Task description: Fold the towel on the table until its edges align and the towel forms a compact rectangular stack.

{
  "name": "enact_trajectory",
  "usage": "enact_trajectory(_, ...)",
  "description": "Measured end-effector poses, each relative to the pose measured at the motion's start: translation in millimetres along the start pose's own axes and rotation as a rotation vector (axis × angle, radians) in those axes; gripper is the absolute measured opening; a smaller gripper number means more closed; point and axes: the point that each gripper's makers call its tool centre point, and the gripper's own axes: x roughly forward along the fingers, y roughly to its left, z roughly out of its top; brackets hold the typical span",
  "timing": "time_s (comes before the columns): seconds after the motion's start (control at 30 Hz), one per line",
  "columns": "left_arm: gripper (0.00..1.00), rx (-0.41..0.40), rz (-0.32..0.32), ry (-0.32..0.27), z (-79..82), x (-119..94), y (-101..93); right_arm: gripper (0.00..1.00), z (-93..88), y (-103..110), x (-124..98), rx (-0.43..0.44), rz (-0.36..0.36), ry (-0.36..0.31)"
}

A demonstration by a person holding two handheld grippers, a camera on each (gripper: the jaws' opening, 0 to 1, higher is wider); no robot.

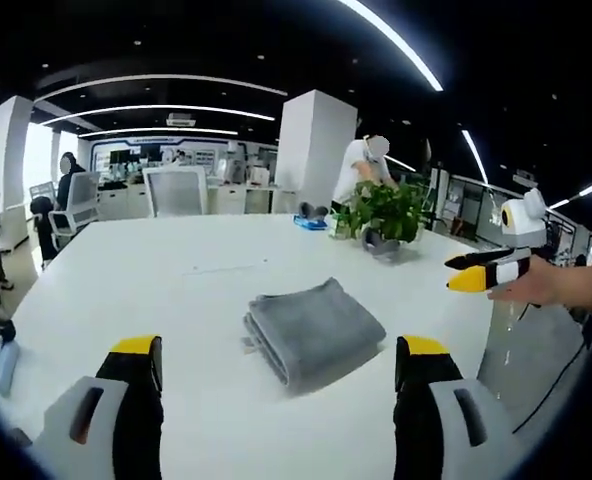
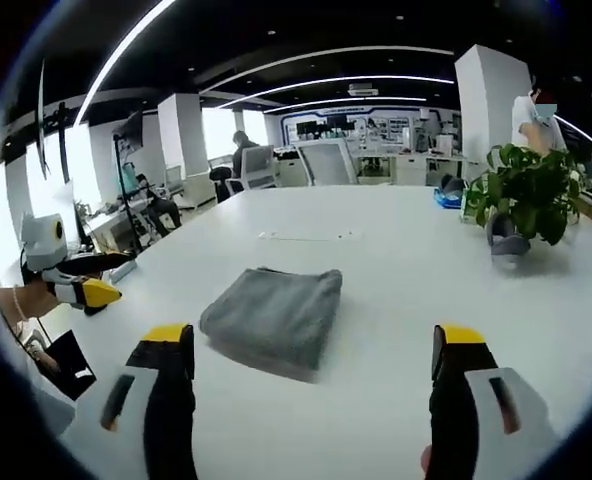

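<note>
A grey towel (image 1: 314,330) lies folded into a compact rectangular stack on the white table (image 1: 176,290). My left gripper (image 1: 279,362) hangs open in front of it, jaws wide apart and holding nothing. The right gripper (image 1: 486,272) comes in from the right of the left gripper view, held by a hand. In the right gripper view the same towel (image 2: 274,316) lies ahead of my open right gripper (image 2: 314,358), which is empty. The left gripper (image 2: 76,285) appears at the left edge there, held by a hand.
A potted green plant (image 1: 384,218) stands on the table behind the towel, seen too as the plant (image 2: 524,200). A blue object (image 1: 310,223) lies near it. Office chairs (image 1: 174,190) line the far edge, and people stand or sit further back.
</note>
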Motion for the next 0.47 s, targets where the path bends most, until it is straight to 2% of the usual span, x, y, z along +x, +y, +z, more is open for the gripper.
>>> enact_trajectory(0.47, 1.00, -0.012, 0.022, 0.008, -5.3, -8.8, 5.2, 0.99, -1.5, 3.7, -3.3, -0.009, 0.001, -0.003)
